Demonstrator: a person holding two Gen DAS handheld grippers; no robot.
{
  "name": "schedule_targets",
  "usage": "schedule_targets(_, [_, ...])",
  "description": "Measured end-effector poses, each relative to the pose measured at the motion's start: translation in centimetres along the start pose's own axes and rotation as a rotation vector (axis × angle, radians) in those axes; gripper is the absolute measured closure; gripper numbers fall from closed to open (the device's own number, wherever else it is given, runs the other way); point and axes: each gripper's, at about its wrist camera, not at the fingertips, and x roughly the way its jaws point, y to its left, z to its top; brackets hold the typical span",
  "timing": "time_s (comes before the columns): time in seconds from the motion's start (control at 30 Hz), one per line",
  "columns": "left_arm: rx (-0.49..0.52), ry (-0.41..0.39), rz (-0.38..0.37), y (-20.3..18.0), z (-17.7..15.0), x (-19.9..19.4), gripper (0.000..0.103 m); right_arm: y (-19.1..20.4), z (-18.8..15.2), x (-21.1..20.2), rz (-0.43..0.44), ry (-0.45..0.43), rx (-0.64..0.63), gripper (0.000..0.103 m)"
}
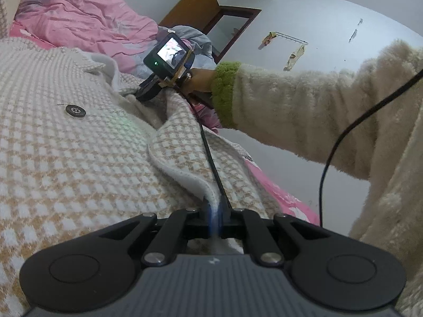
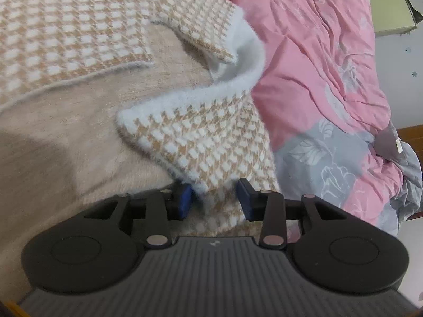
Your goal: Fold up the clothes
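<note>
left wrist view: the left gripper (image 1: pixel 214 212) is clenched on the white fuzzy edge of a beige-and-white houndstooth coat (image 1: pixel 79 142), the fabric pinched tight between its two fingers at the near centre of the frame. the coat lies spread over a bed, filling the left and middle of the view, with a dark round button (image 1: pixel 76 111) on its front panel at the left and its collar (image 1: pixel 105 64) further off. beyond it, at the far left, a pink quilt (image 1: pixel 79 13) is bunched up. the right gripper (image 1: pixel 148 92) is at the far middle, down against the coat's folds beside the collar, held by a hand (image 1: pixel 198 82) coming out of a fluffy cream sleeve (image 1: pixel 304 111) with a green cuff (image 1: pixel 224 92); a small lit screen (image 1: pixel 171 51) sits on the back of that tool, and a black cable (image 1: pixel 211 158) runs from it toward the near side. right wrist view: the right gripper (image 2: pixel 214 200) is released, its blue pads (image 2: pixel 185 200) standing apart with a corner of the coat (image 2: pixel 201 142) lying between them, not squeezed. the coat's plain beige lining (image 2: pixel 79 111) shows at the left, the patterned outer side at the far left and centre, and the pink and grey floral quilt (image 2: pixel 317 66) fills the right.
</note>
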Motion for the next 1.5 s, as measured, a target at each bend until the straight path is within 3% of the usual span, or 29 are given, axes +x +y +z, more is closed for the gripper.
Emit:
schedule_targets(0.03, [-0.011, -0.003, -0.006, 0.1, 0.0, -0.1, 0.098, -0.4, 0.1, 0.0, 0.003, -0.010, 0.035, 0.094])
schedule_targets(0.07, [-0.022, -0.006, -0.012, 0.3, 0.1, -0.1, 0.098, -1.5, 0.1, -0.4, 0.018, -0.028, 0.109, 0.095])
schedule_targets(0.3, [-0.100, -0.063, -0.069, 1.1, 1.0, -1.1, 0.098, -12.9, -2.2, -4.7, 0.209, -0.232, 0.800, 0.096])
schedule_targets(0.47, [-0.145, -0.124, -0.128, 1.9, 1.7, -2.5, 0.098, -17.1, -2.3, -5.6, 0.428, -0.340, 1.083, 0.096])
schedule_targets(0.63, [-0.164, -0.157, -0.167, 2.2, 1.9, -3.5, 0.098, -15.3, 1.2, -3.8, 0.520, -0.315, 1.074, 0.096])
schedule_targets(0.9, [-0.126, -0.141, -0.238, 0.9, 1.5, -3.2, 0.098, -11.7, 4.2, 0.1, 0.578, -0.277, 1.059, 0.096])
schedule_targets(1.17, [-0.182, -0.073, -0.261, 1.4, 0.6, -1.9, 0.098, -6.3, 7.4, 3.4, 0.545, -0.194, 0.883, 0.094])
schedule_targets(1.3, [-0.240, -0.047, -0.244, 2.5, 0.3, -1.3, 0.098, -5.1, 7.1, 4.1, 0.515, -0.232, 0.894, 0.091])
schedule_targets(1.4, [-0.263, -0.051, -0.238, 3.2, 0.6, -1.4, 0.098, -6.5, 4.9, 1.7, 0.531, -0.256, 0.971, 0.082])
schedule_targets(1.47, [-0.256, -0.060, -0.232, 3.3, 0.8, -1.5, 0.098, -7.4, 3.4, 0.1, 0.542, -0.273, 1.022, 0.066])
schedule_targets(1.5, [-0.249, -0.063, -0.228, 3.3, 0.9, -1.6, 0.098, -7.8, 2.7, -0.8, 0.547, -0.281, 1.048, 0.064])
